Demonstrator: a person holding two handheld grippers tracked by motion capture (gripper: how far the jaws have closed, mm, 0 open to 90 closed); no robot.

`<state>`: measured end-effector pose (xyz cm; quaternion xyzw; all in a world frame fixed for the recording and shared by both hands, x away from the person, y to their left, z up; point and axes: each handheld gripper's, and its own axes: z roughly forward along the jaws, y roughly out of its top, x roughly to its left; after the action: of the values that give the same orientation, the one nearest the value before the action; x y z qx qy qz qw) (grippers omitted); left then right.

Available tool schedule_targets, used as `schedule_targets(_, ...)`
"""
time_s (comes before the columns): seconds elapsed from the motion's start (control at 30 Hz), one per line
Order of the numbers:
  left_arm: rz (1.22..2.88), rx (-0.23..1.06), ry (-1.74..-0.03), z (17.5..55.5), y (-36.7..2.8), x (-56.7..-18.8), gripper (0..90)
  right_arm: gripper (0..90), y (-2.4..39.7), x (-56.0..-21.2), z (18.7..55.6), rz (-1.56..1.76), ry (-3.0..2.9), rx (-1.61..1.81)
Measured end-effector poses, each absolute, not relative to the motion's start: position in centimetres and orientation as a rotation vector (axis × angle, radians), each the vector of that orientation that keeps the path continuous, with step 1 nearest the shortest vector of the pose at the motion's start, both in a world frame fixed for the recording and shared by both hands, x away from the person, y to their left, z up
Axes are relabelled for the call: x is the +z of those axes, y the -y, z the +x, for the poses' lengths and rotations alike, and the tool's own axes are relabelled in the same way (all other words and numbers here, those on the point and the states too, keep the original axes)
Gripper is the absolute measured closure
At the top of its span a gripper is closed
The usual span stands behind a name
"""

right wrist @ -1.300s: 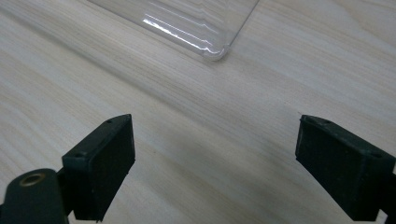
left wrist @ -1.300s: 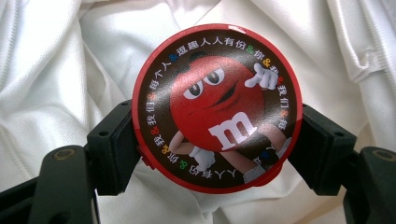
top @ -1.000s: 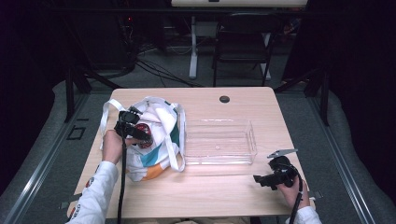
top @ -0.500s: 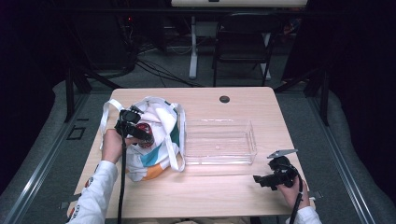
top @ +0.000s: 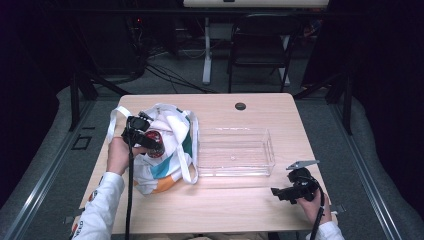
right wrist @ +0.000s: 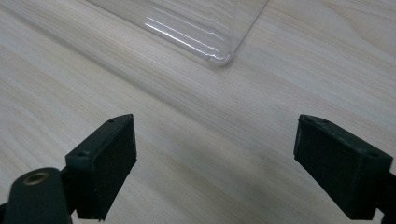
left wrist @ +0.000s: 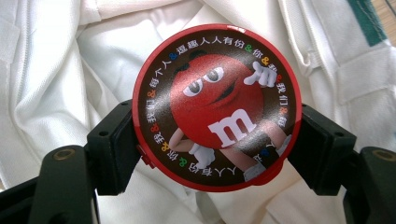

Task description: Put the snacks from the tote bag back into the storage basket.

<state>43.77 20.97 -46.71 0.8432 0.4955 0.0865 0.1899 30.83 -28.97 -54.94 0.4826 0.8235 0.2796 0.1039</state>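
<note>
My left gripper (top: 150, 142) hangs over the white tote bag (top: 167, 150) at the left of the surface (top: 250, 205), forearm coming up from the near edge. Its jaws are clamped on the sides of a round red candy tin (left wrist: 215, 107), lid facing the camera, white cloth behind it. My right gripper (top: 280, 192) rests low at the near right corner, jaws spread wide with nothing between them, just beside the clear plastic tray (top: 235, 152).
</note>
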Motion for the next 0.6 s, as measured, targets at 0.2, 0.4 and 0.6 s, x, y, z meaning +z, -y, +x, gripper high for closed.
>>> schedule_targets(0.2,2.378,0.246,-1.383,43.5,-21.0,-46.4,25.5,12.7,28.9,-54.9,30.9,1.415,-2.435,0.812)
schedule_targets(0.4,2.391,0.255,-1.359,43.2,-21.0,-45.9,25.5,12.7,28.6,-55.0,30.8,1.412,-2.431,0.814)
schedule_targets(0.6,2.395,0.257,-1.352,43.2,-20.9,-45.3,25.5,12.7,28.6,-55.0,30.8,1.41,-2.435,0.813)
